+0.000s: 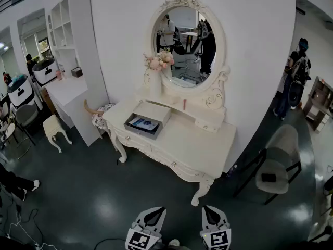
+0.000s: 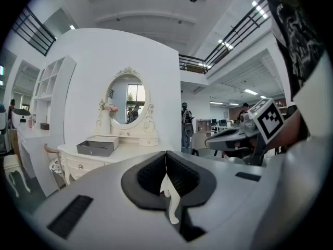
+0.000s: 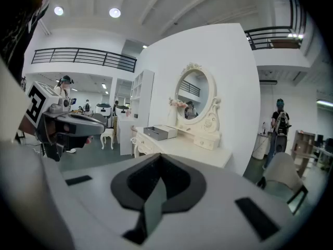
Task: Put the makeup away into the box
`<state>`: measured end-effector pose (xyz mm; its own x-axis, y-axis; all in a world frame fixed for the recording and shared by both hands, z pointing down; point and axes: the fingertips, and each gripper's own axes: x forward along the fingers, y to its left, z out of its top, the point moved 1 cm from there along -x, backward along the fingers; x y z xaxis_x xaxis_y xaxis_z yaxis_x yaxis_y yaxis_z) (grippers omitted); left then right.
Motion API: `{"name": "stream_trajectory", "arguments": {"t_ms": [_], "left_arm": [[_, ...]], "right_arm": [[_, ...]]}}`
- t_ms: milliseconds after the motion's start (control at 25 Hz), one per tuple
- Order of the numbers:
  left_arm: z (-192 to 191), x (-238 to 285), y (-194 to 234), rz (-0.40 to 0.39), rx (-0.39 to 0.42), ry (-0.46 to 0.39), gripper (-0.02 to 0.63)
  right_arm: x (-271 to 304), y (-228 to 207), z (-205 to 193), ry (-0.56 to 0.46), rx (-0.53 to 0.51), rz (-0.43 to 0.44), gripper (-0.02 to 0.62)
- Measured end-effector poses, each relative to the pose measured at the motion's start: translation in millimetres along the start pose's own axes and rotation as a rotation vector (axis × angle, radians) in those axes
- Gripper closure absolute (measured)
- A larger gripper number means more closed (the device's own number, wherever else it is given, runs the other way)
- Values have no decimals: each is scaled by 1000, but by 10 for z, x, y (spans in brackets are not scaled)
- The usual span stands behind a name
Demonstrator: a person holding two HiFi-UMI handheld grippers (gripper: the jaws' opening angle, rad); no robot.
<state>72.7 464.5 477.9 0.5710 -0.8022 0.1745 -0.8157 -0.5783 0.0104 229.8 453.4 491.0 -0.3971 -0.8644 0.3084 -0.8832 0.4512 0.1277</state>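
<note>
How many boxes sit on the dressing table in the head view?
2. A grey box lies near the left front of the table, and a white box sits right behind it, toward the mirror. None seems hidden.

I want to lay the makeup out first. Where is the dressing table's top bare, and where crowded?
Bare: the wide stretch of tabletop right of the grey box in the head view, from the front edge back to the small drawers under the mirror. Crowded: the back left, where the vase and the box stand close.
</note>
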Motion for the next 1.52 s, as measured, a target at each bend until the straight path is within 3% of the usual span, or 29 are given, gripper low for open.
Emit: {"name": "stream_trajectory", "arguments": {"t_ms": [360, 880, 1120, 1520], "left_arm": [[16, 2, 66, 43, 0, -38, 591], [85, 309, 247, 16, 29, -53, 591], [208, 565, 502, -34, 19, -61, 591], [378, 1013, 1158, -39, 21, -73, 591]], "right_arm": [[-5, -152, -13, -64, 22, -45, 588], [218, -309, 116, -93, 10, -67, 586], [582, -342, 236, -71, -18, -49, 586], [1302, -364, 467, -36, -27, -32, 586]]}}
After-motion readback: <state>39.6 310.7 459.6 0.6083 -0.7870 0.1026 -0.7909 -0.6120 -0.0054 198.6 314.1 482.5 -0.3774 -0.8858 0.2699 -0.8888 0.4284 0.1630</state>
